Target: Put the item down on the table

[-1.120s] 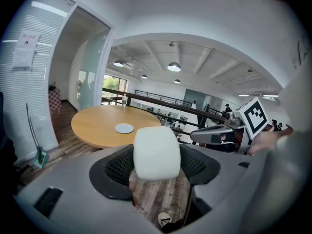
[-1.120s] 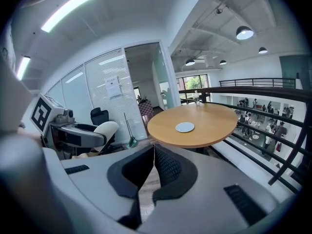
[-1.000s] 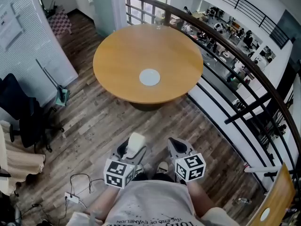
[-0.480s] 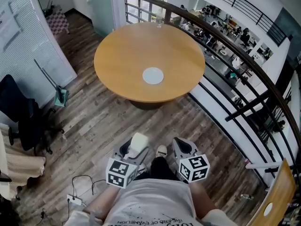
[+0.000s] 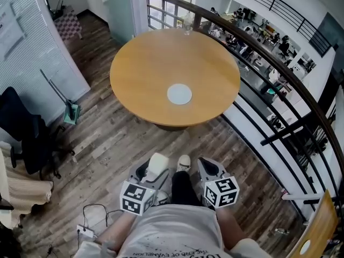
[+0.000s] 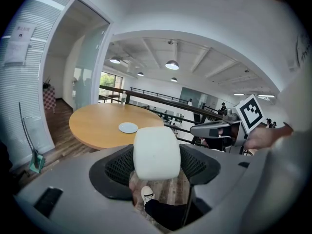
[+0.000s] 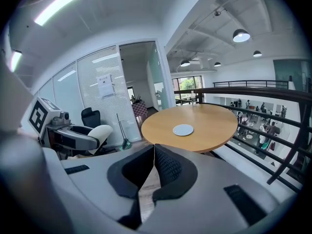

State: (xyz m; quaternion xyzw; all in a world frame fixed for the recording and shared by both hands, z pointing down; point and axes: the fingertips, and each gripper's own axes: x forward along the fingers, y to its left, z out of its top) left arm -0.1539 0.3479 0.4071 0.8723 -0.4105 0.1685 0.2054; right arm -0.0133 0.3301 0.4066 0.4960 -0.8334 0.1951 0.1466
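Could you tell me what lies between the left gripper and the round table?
Only wooden floor, as the head view shows; the left gripper, shut on the white block, is short of the table.

Black office chair point(image 5: 24, 133) partly off-frame

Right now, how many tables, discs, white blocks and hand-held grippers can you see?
table: 1
disc: 1
block: 1
hand-held grippers: 2, left and right
Total: 5
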